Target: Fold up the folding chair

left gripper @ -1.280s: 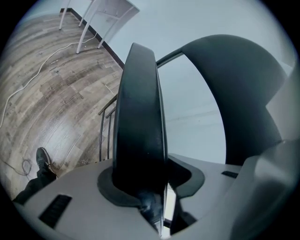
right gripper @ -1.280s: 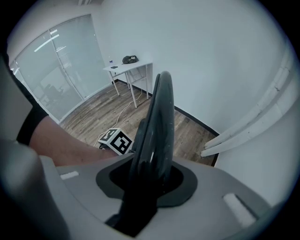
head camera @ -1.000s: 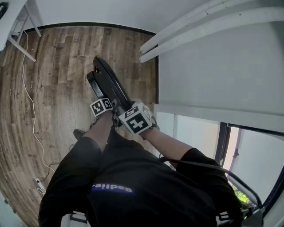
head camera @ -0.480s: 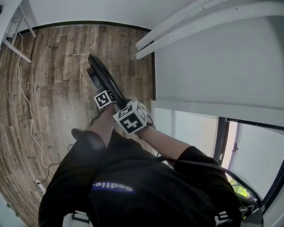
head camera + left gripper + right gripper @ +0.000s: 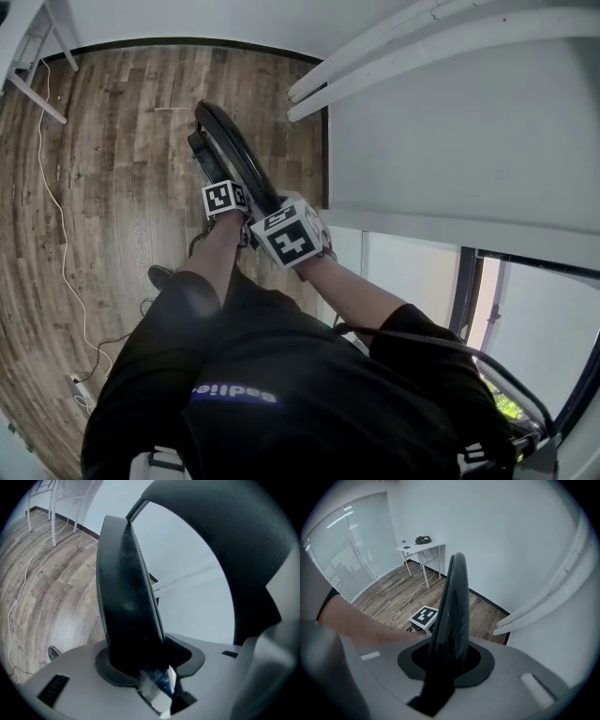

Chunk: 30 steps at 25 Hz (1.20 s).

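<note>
The black folding chair [image 5: 228, 152] stands nearly flat on the wood floor in front of me, seen edge-on in the head view. My left gripper [image 5: 228, 201] is shut on one black padded panel [image 5: 125, 606], which rises from between its jaws. A second black padded part [image 5: 234, 541] curves over it at the right. My right gripper [image 5: 284, 232] sits just beside the left one, and its jaws have just been closing on the thin edge of a black panel [image 5: 452, 604] that stands between them. The left gripper's marker cube [image 5: 424, 617] shows beyond that panel.
A white wall with two slanted white beams [image 5: 394, 52] is close on the right. White table legs [image 5: 33, 66] and a white cable [image 5: 61, 234] are at the left. A white desk [image 5: 423, 546] and glass partition [image 5: 351, 550] stand further off. My shoe [image 5: 161, 278] is near the chair.
The left gripper has shifted a little up the chair and rolled. The right gripper has stayed beside it on the chair's edge. The chair's top has swung slightly right.
</note>
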Tool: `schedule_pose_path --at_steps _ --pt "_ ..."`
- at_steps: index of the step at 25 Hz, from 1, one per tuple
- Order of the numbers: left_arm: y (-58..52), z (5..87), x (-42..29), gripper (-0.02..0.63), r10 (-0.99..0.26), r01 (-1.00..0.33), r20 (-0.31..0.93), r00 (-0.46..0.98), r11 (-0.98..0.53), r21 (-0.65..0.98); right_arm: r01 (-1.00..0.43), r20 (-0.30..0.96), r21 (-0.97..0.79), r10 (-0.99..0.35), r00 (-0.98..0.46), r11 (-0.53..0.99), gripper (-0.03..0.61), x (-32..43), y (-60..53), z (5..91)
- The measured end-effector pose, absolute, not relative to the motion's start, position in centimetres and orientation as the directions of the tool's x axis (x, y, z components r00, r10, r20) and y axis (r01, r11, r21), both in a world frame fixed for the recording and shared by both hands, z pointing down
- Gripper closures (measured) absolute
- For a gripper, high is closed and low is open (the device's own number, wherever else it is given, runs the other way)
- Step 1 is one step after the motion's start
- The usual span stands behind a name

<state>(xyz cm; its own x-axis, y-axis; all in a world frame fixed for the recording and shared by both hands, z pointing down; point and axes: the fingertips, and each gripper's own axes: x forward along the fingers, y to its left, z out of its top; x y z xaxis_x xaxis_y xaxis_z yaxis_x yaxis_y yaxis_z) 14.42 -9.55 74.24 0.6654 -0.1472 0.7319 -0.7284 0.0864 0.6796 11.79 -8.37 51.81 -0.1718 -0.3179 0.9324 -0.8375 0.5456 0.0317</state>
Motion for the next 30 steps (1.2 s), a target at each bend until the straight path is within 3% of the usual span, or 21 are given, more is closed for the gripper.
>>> schedule_pose_path --at_steps 6,13,22,30 --pt "-9.2 74.0 12.3 0.454 -0.219 -0.702 0.718 0.661 0.16 0.694 -0.832 0.935 0.024 -0.308 -0.178 0.554 0.503 11.9 -8.4 51.7" --pt "-8.4 72.1 10.8 0.448 -0.223 -0.676 0.684 0.694 0.122 0.726 -0.849 0.932 0.022 -0.319 -0.175 0.529 0.509 12.3 -8.7 51.7" --pt "-6.7 65.9 7.6 0.446 -0.221 -0.684 0.667 0.712 -0.001 0.73 -0.849 0.934 0.001 -0.304 -0.188 0.529 0.508 13.0 -9.1 51.1" --pt "-6.3 53.6 4.6 0.448 -0.324 -0.586 0.511 0.796 -0.202 0.785 -0.853 0.931 -0.02 -0.301 -0.206 0.521 0.508 14.8 -9.5 50.8"
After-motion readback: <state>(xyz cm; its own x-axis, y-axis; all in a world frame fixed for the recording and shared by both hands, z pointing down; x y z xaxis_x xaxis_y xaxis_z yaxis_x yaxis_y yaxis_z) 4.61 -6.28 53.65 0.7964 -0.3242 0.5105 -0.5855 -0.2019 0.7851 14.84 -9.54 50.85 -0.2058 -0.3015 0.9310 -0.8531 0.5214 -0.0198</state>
